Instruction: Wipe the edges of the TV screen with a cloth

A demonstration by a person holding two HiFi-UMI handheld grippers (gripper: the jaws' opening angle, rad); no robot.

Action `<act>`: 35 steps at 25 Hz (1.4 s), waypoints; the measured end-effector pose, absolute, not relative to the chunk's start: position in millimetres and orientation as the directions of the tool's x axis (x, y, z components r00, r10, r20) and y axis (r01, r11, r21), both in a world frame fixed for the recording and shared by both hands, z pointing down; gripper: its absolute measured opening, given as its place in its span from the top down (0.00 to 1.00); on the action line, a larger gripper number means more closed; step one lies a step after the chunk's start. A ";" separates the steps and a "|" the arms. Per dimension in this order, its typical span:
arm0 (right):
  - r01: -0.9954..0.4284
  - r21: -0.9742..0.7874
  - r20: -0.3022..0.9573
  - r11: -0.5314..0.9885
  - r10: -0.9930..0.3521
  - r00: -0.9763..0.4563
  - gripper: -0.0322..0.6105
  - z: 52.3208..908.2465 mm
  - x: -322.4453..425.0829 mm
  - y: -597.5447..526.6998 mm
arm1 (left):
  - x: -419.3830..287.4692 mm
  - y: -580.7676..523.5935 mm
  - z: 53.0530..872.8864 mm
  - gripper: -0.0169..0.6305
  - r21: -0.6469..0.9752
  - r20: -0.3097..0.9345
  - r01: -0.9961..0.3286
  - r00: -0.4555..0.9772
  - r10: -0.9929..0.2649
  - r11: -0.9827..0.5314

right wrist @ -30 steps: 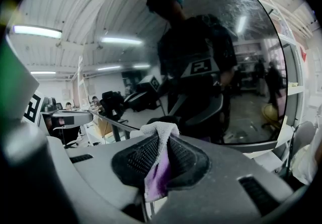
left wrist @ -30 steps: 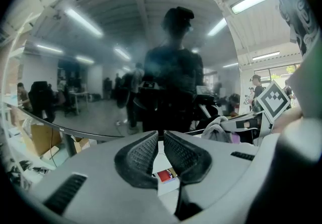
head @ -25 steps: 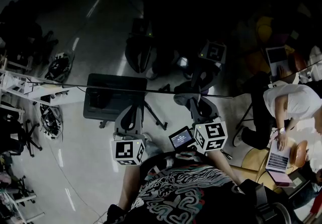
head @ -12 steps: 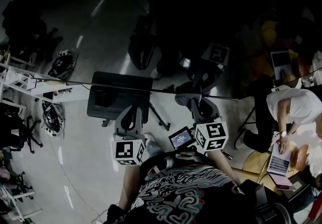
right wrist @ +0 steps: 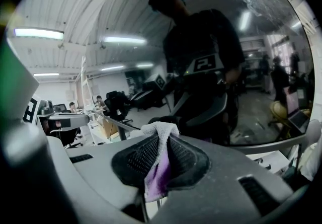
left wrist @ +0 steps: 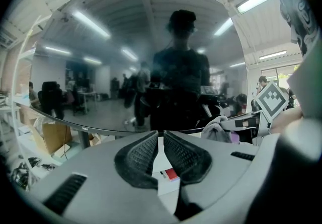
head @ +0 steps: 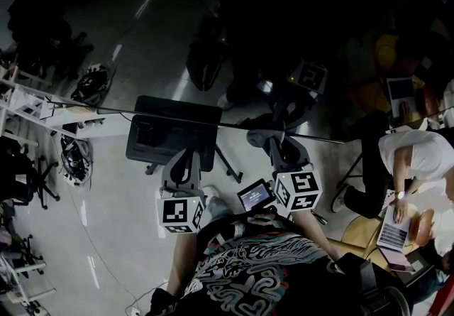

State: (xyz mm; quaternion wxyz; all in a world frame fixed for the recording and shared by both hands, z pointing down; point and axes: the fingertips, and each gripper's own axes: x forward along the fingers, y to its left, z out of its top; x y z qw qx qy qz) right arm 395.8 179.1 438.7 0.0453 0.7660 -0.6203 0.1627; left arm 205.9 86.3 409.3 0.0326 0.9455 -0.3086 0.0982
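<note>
Right gripper [right wrist: 163, 142] is clamped on the cloth [right wrist: 160, 130]; a white fold pokes out past the fingertips and a purple part hangs down behind them. The cloth is right at the lower edge of the TV screen [right wrist: 241, 67]; I cannot confirm contact. Left gripper [left wrist: 160, 136] has its fingers drawn almost together with nothing between them; it points at the same edge, just beside the right one.
</note>
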 end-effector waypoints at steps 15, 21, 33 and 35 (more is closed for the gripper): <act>-0.971 -0.122 0.316 -0.208 -0.935 0.161 0.84 439.1 376.8 156.1 | 177.7 70.4 410.1 0.90 -0.004 0.207 -0.651 0.742 -0.637 -0.759; -0.972 -0.126 0.323 -0.199 -0.935 0.150 0.84 440.0 362.7 145.6 | 162.2 63.9 408.5 0.90 -0.005 0.204 -0.672 0.724 -0.659 -0.740; -0.977 -0.116 0.328 -0.180 -0.935 0.133 0.84 440.0 336.9 114.6 | 145.7 27.7 413.9 0.90 0.024 0.196 -0.676 0.726 -0.659 -0.737; -0.978 -0.115 0.329 -0.175 -0.936 0.128 0.84 440.1 330.7 108.1 | 138.9 21.3 415.9 0.90 0.029 0.198 -0.683 0.720 -0.665 -0.730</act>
